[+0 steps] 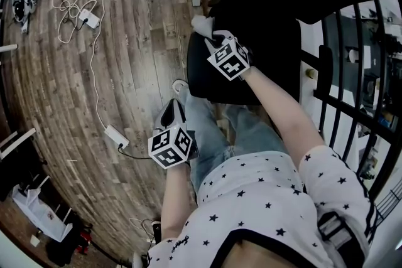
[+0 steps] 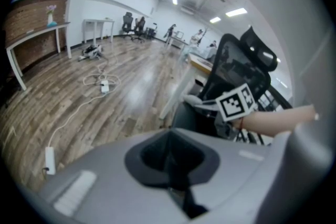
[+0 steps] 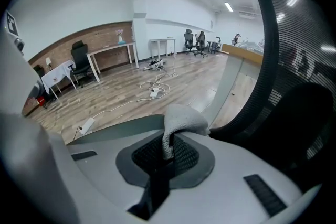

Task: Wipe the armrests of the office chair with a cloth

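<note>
The cloth (image 3: 181, 119) is found clamped between the jaws of the right gripper (image 1: 218, 42). It is bunched and projects forward beyond the tips, just beside the mesh back of the office chair (image 3: 296, 55). No armrest can be positively identified in any view; one is judged to lie below and ahead of the cloth. The left gripper (image 1: 171, 119) is held low beside the person's leg (image 1: 210, 135), well apart from the chair, with its jaws together on nothing. The right gripper is therefore recorded as the nearer.

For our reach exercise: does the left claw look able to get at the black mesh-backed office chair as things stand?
Probably yes: the left claw, shut and empty, sits close beside the black mesh-backed office chair, and nothing shows between them.
</note>
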A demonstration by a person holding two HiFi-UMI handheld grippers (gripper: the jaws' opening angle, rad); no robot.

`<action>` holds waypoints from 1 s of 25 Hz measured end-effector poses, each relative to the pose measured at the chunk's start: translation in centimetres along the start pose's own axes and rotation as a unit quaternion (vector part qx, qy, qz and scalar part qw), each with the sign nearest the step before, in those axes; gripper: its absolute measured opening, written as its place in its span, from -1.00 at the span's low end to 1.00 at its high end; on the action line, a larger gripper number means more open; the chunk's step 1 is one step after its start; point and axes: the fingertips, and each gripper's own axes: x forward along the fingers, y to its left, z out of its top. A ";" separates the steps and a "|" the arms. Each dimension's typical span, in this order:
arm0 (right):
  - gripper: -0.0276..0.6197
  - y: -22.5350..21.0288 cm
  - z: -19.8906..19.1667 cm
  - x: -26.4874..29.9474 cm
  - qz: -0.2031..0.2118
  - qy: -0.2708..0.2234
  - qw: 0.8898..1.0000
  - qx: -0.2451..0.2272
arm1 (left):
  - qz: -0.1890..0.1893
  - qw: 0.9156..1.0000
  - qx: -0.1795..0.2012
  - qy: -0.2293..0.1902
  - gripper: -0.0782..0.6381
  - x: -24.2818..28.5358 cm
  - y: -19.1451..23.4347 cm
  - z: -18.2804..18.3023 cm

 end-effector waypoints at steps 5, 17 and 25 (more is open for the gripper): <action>-0.82 0.2 -0.4 0.6 -0.001 0.005 1.000 0.003 | 0.000 1.000 -0.004 0.001 -0.76 0.1 0.3 -0.3; -0.82 0.8 -0.6 0.5 -0.001 0.015 1.000 -0.003 | -0.005 1.000 -0.006 -0.004 -0.76 -0.4 -0.5 -0.6; -0.82 2.0 -1.1 0.0 0.006 0.019 1.000 0.000 | -0.006 1.000 -0.010 -0.010 -0.76 -1.0 -1.1 -1.1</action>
